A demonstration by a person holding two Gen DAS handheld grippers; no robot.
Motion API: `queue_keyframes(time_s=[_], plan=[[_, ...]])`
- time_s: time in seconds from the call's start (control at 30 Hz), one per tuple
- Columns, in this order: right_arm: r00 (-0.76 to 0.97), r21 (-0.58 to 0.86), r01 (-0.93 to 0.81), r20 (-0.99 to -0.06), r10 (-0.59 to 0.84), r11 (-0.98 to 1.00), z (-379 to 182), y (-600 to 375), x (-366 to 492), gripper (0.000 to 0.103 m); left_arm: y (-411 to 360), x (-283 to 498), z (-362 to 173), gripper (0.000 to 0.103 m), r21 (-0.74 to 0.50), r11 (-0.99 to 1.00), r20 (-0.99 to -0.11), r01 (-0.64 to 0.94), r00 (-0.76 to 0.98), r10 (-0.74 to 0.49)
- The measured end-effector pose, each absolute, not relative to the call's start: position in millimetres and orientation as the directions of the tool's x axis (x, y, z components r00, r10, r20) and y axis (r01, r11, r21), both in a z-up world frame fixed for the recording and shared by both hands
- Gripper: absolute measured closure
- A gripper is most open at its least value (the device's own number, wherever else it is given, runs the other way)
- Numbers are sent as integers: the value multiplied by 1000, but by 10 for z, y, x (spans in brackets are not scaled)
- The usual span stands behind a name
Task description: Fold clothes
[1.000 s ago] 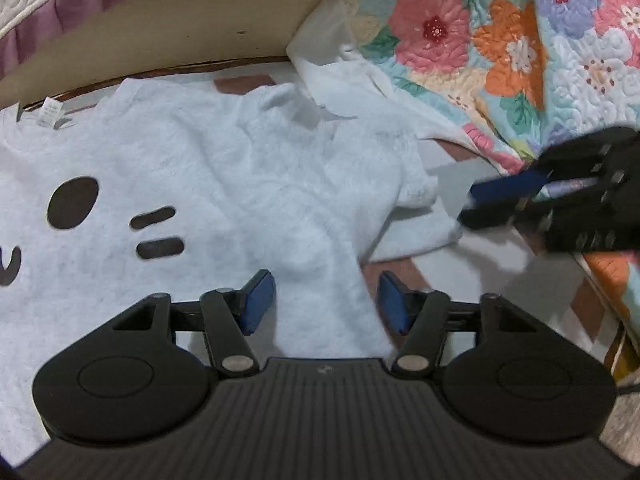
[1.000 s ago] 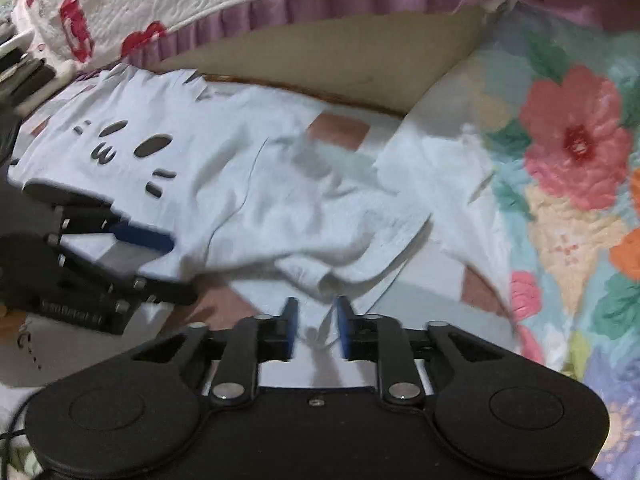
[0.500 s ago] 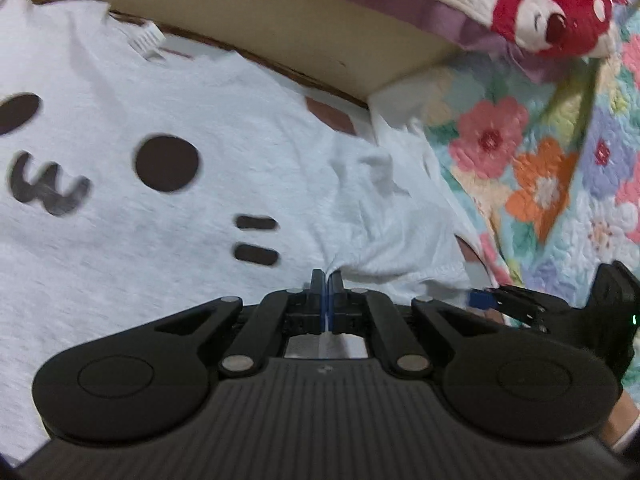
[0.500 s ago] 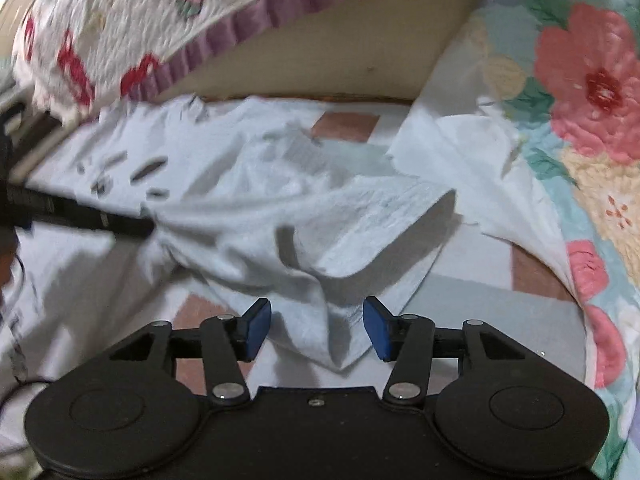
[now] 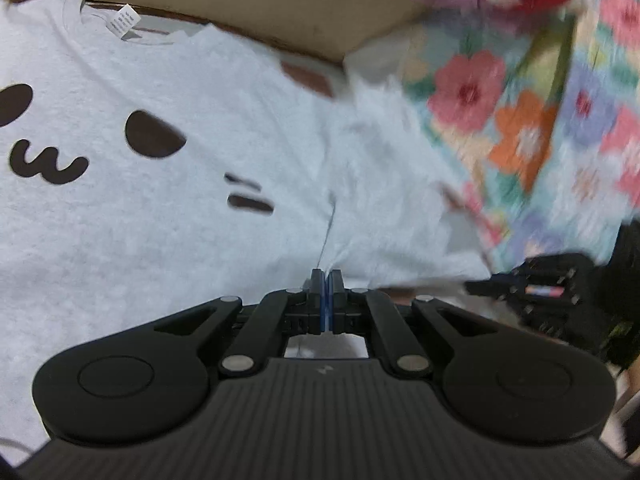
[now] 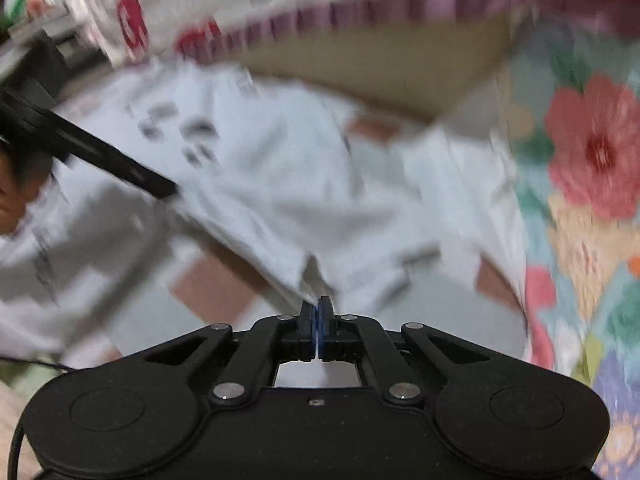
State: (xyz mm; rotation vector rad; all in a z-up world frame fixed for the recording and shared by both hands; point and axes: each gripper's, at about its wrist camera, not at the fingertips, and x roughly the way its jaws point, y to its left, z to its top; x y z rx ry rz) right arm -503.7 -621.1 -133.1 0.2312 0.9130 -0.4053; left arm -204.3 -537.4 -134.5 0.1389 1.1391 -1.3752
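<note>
A white T-shirt (image 5: 208,128) with a dark printed cat face lies spread on the bed, collar and label at the far side. My left gripper (image 5: 327,276) is shut on a pinch of its fabric near the sleeve seam. In the right wrist view the same T-shirt (image 6: 304,184) is blurred, and my right gripper (image 6: 317,305) is shut on the edge of the sleeve, which is lifted off the bed. The right gripper (image 5: 536,290) shows at the right edge of the left wrist view; the left gripper (image 6: 160,188) reaches in from the left in the right wrist view.
A floral quilt (image 5: 532,128) is bunched on the right, over a white sheet (image 6: 460,184). A tan headboard (image 5: 248,8) runs along the far side, with a quilt with purple trim (image 6: 360,4) above it. The bed cover (image 6: 216,288) has pale and brown patches.
The right gripper went from open to shut on the sleeve edge. The left gripper stays shut on the fabric and has pulled it up slightly. Both views are now motion-blurred.
</note>
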Motion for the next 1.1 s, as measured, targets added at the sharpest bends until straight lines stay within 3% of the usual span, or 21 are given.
queue_keyframes(time_s=[0.13, 0.27, 0.37, 0.57, 0.63, 0.67, 0.7, 0.73, 0.83, 0.9, 0.93, 0.97, 1.0, 1.07, 1.1], plan=[[606, 178, 504, -770, -200, 845, -1266, -6341, -5176, 99, -5280, -2158, -1353, 101, -467, 267, -721, 843, -188, -668], [723, 495, 644, -644, -250, 583, -1213, -6780, -5512, 64, -5239, -2254, -1340, 101, -417, 256, -737, 872, -160, -657], [760, 671, 650, -590, -273, 357, -1374, -7040, -5668, 63, -5244, -2276, -1345, 101, -406, 255, -744, 878, -155, -650], [630, 534, 772, -718, -296, 346, -1632, -7183, -5224, 50, -5217, -2219, -1373, 101, -437, 274, -737, 857, -166, -655], [618, 468, 774, -705, -348, 427, -1642, -7117, -5069, 49, -5197, -2203, -1382, 101, -447, 277, -733, 850, -171, -658], [613, 433, 772, -700, -366, 465, -1644, -7090, -4990, 59, -5187, -2194, -1387, 100, -452, 279, -731, 847, -173, -660], [601, 376, 770, -699, -387, 516, -1627, -7061, -4913, 96, -5179, -2198, -1379, 101, -449, 280, -733, 849, -170, -659], [589, 315, 764, -697, -410, 563, -1608, -7033, -4838, 100, -5171, -2203, -1370, 101, -444, 282, -735, 850, -166, -657], [489, 165, 847, -618, -616, 506, -1305, -7006, -4884, 100, -5102, -2182, -1311, 101, -423, 295, -740, 857, -138, -659], [387, 64, 890, -631, -672, 452, -1179, -7084, -4840, 101, -5032, -2127, -1283, 100, -427, 314, -737, 848, -125, -664], [320, 38, 912, -689, -650, 409, -1167, -7187, -4736, 101, -4997, -2096, -1272, 100, -436, 326, -734, 839, -123, -668], [250, 8, 931, -742, -622, 366, -1155, -7291, -4632, 97, -4925, -2056, -1255, 100, -448, 343, -729, 825, -115, -675], [180, -25, 946, -788, -589, 323, -1141, -7392, -4528, 86, -4852, -2028, -1231, 99, -454, 355, -723, 817, -104, -683], [111, -42, 976, -744, -659, 213, -924, -7388, -4318, 70, -4706, -1966, -1167, 88, -451, 379, -713, 808, -71, -697], [185, 70, 979, -709, -680, 193, -815, -7289, -4218, 67, -4623, -1914, -1125, 84, -446, 402, -713, 800, -46, -700]])
